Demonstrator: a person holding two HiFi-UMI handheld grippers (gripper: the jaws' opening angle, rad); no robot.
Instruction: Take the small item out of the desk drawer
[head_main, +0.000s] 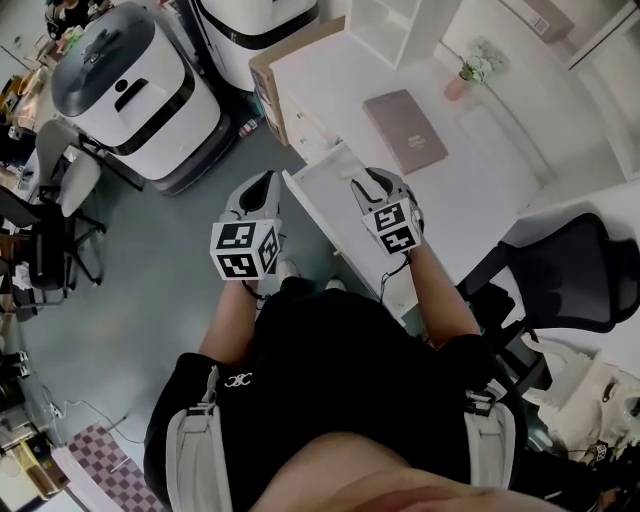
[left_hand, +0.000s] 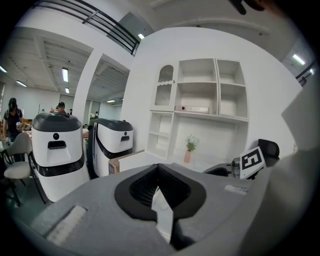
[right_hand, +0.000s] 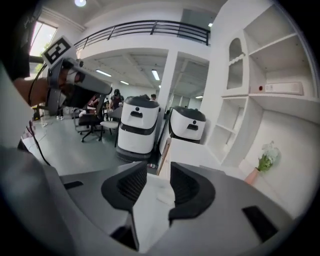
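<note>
The white desk drawer (head_main: 322, 190) stands pulled out from the desk's front edge. My right gripper (head_main: 362, 181) hovers over its right part, jaws open. In the right gripper view a small pale roundish item (right_hand: 164, 196) lies on the white drawer floor (right_hand: 148, 215), seen through the gap of the right gripper (right_hand: 159, 174); the pads do not press on it. My left gripper (head_main: 266, 181) hangs just left of the drawer, over the grey floor, its jaw tips together and empty; the left gripper (left_hand: 158, 172) faces the shelves. The head view does not show the item.
On the white desk lie a brown book (head_main: 404, 130) and a small pink vase with flowers (head_main: 462, 78). Two white machines (head_main: 130, 85) stand on the floor to the left. A cardboard box (head_main: 268, 95) leans at the desk's end. A black chair (head_main: 565, 270) sits to the right.
</note>
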